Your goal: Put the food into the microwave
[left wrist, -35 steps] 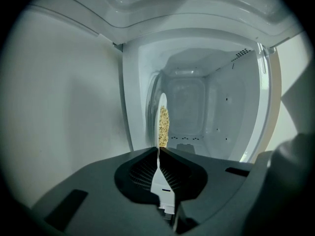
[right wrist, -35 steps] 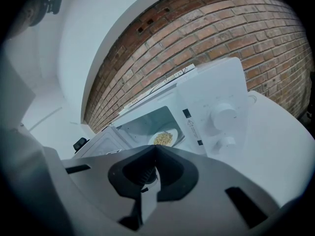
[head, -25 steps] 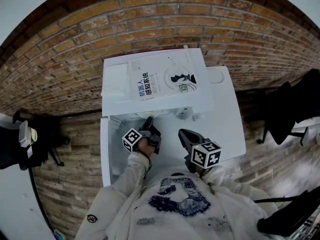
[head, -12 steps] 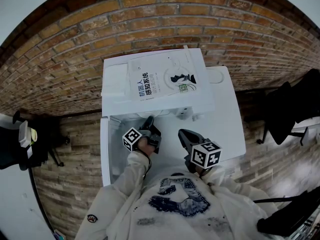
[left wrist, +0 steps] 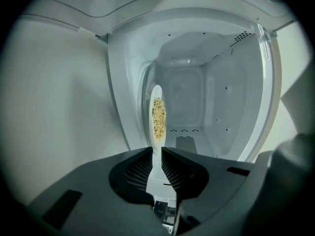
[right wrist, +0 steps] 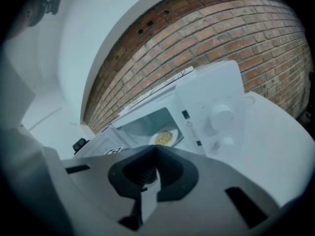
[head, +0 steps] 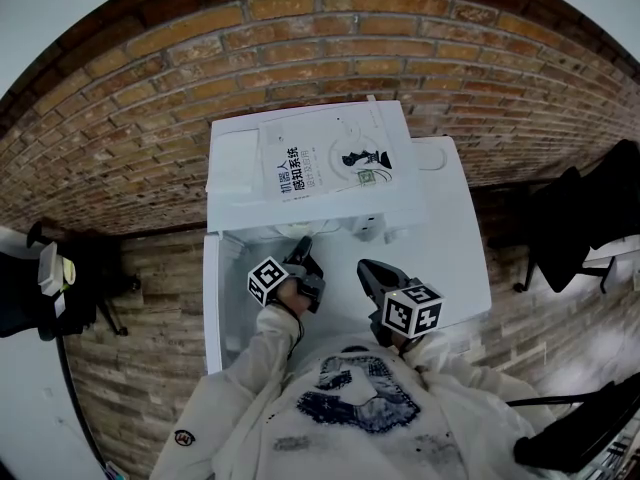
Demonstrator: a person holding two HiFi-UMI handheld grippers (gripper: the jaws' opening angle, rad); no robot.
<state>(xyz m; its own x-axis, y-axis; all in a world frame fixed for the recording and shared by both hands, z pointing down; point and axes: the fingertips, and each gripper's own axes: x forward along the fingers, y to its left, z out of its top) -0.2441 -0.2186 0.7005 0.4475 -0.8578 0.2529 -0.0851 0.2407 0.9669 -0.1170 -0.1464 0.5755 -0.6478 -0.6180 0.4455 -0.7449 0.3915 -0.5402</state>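
A white plate of yellowish food is pinched by its rim in my left gripper, which is shut on it. The plate sits at the mouth of the open white microwave, whose cavity is bare inside. In the right gripper view the plate shows in the microwave's opening. From the head view the left gripper reaches under the microwave's top and the plate is hidden. My right gripper hangs back over the white table, shut with nothing in it.
A book lies on top of the microwave. The microwave door stands open to the left. Its control panel with two knobs is right of the opening. The white table stands against a brick wall.
The left gripper with the plate has crept slightly further toward the microwave's opening. The right gripper has stayed where it was.
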